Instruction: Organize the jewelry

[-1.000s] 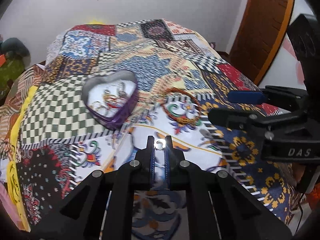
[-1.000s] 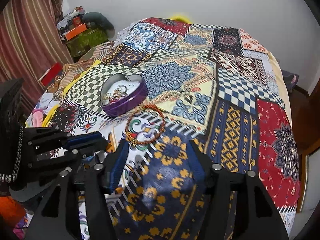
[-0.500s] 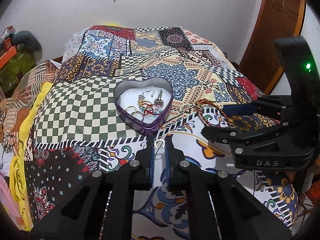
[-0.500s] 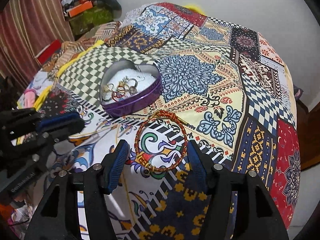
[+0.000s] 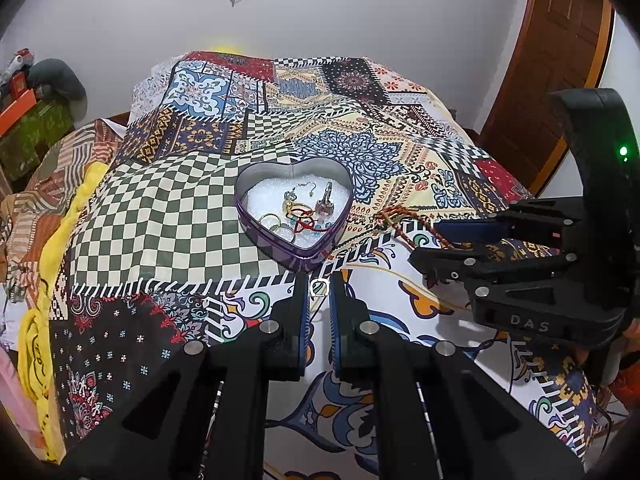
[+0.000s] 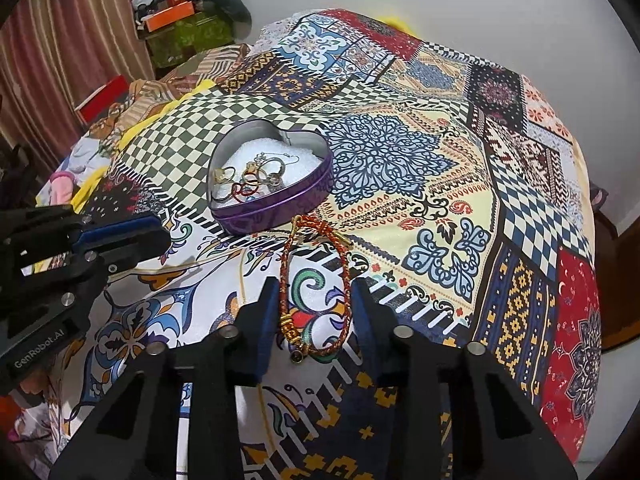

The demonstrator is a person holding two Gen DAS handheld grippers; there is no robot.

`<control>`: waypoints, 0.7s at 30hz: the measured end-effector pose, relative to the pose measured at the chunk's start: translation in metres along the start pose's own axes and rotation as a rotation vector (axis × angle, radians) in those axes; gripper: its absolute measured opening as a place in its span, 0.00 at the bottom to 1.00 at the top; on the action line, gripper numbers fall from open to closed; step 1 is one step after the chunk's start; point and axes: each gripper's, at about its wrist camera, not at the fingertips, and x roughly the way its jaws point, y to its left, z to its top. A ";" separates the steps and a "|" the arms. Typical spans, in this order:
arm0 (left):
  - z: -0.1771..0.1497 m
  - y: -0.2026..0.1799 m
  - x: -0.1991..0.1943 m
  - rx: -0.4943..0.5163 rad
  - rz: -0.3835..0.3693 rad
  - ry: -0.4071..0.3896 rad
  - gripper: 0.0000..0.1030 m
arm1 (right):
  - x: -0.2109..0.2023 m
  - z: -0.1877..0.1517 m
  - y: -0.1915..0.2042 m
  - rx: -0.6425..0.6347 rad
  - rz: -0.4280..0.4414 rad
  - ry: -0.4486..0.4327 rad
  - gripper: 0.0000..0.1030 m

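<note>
With the small ring (image 5: 319, 288) pinched in your left gripper (image 5: 319, 289) just short of the heart-shaped tin (image 5: 294, 254), carry it over the rim, release. Right gripper (image 6: 314, 289) open, straddling the braided bracelet (image 6: 316, 288) beside the tin.

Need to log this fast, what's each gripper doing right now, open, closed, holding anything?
Left gripper: closed on a small ring, just short of the heart tin.
Right gripper: open, empty, straddling the red bracelet on the bedspread.
</note>
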 end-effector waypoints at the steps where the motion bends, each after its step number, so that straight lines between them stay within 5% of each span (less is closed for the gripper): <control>1: 0.000 -0.001 -0.002 0.002 0.002 -0.003 0.08 | 0.000 0.000 0.000 -0.003 0.000 0.000 0.25; 8: 0.001 -0.002 -0.007 0.006 0.009 -0.012 0.08 | 0.000 0.001 0.002 -0.007 -0.005 -0.004 0.12; 21: 0.012 0.010 -0.022 -0.021 0.019 -0.052 0.08 | -0.019 0.009 0.008 -0.015 -0.016 -0.053 0.09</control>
